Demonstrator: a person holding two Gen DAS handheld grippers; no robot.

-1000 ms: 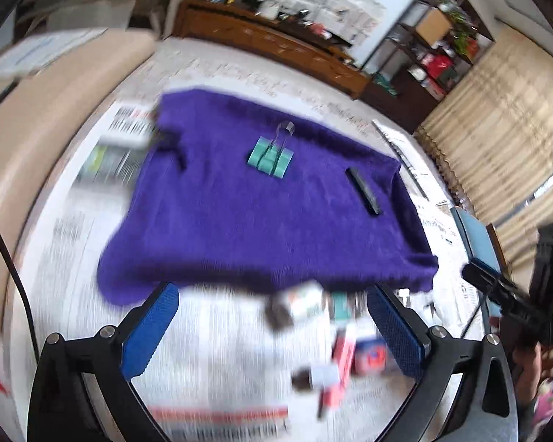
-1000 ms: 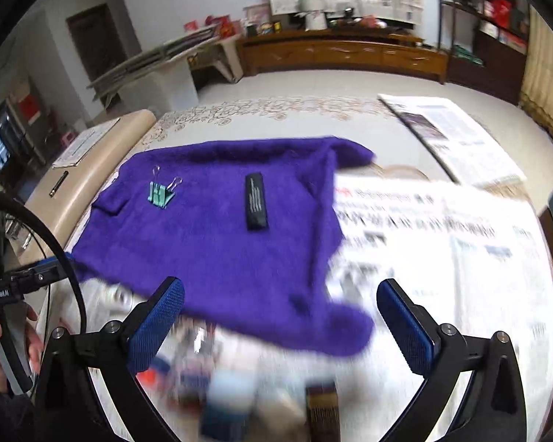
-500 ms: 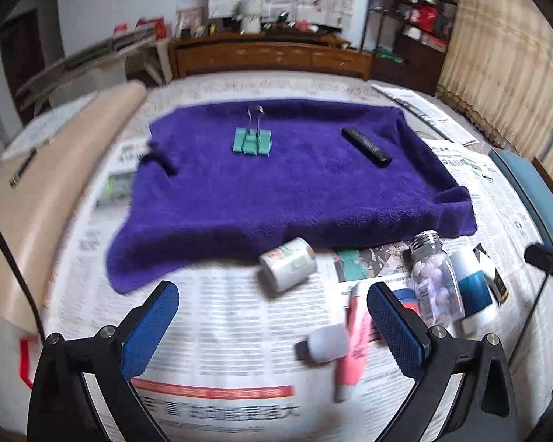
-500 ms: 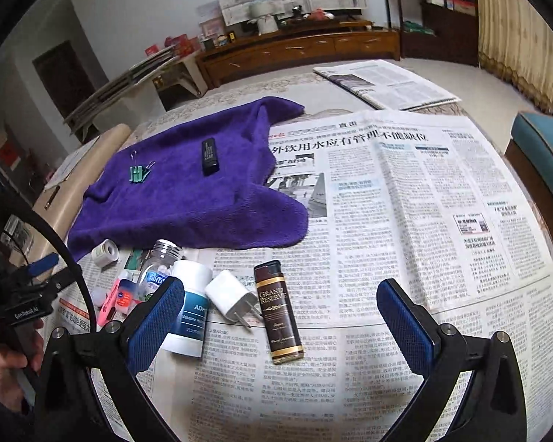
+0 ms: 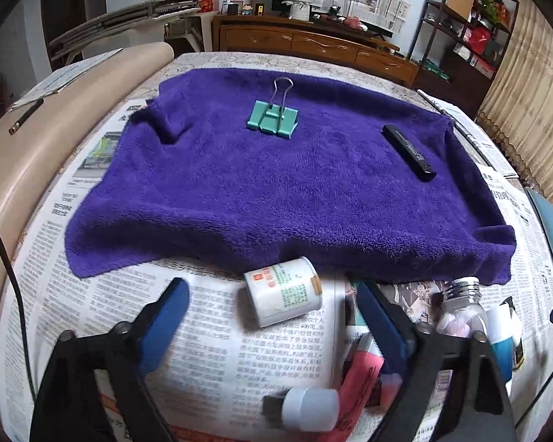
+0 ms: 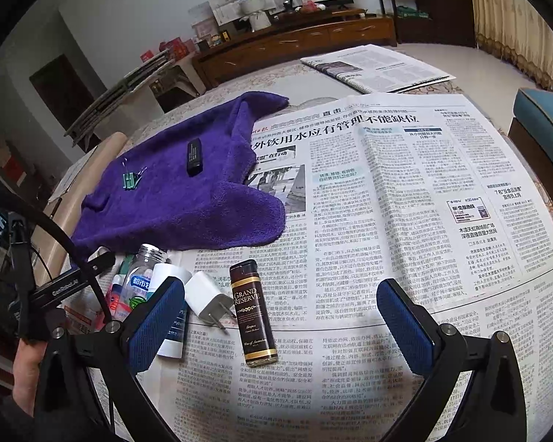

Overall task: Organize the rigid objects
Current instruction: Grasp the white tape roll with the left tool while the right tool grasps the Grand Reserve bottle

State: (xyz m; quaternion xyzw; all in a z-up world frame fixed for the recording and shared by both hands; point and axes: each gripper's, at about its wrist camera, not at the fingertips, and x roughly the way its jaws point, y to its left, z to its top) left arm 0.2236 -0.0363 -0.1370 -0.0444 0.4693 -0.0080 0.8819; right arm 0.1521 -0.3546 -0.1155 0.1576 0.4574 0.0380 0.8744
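A purple towel (image 5: 276,199) lies on newspaper with a green binder clip (image 5: 272,119) and a black stick (image 5: 409,153) on it. In front of the towel a small white bottle (image 5: 282,294) lies on its side. My left gripper (image 5: 272,316) straddles it. Its jaws are closing, and both pads stand clear of the bottle. My right gripper (image 6: 282,320) is open over a brown "Grand Reserve" bottle (image 6: 252,313) that lies flat between its fingers, untouched. The towel (image 6: 188,199), clip (image 6: 129,179) and stick (image 6: 194,156) also show in the right wrist view.
Near the left gripper lie a white-capped item (image 5: 302,409), a pink marker (image 5: 361,379), a clear silver-capped bottle (image 5: 461,305) and a white and blue tube (image 5: 505,335). A white charger plug (image 6: 208,300) and white tube (image 6: 171,309) lie left of the brown bottle. Newspaper (image 6: 405,191) spreads to the right.
Both grippers have dropped closer to the objects in front of the towel. The left jaws have narrowed around the white bottle. The right gripper settled over the brown bottle.
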